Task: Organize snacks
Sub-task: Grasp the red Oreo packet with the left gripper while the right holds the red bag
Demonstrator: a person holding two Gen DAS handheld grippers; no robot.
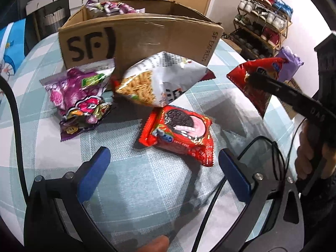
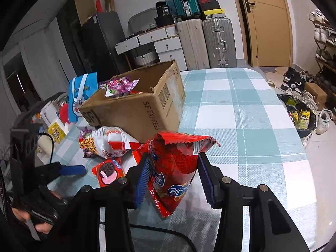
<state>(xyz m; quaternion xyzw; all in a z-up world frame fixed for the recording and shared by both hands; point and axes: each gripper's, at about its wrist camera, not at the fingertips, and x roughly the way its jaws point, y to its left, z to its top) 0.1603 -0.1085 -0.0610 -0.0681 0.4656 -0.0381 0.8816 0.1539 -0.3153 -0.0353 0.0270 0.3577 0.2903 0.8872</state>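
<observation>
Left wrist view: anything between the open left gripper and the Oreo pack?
Nothing: only bare checked tablecloth separates the left gripper from the Oreo pack, seen in the left wrist view.

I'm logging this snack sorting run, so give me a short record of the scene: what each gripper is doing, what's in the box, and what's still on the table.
right gripper: shut on red snack bag, held above the table
left gripper: open, holding nothing
cardboard box: open, purple packets inside
still on tablecloth: Oreo pack, noodle snack bag, purple candy bags
</observation>
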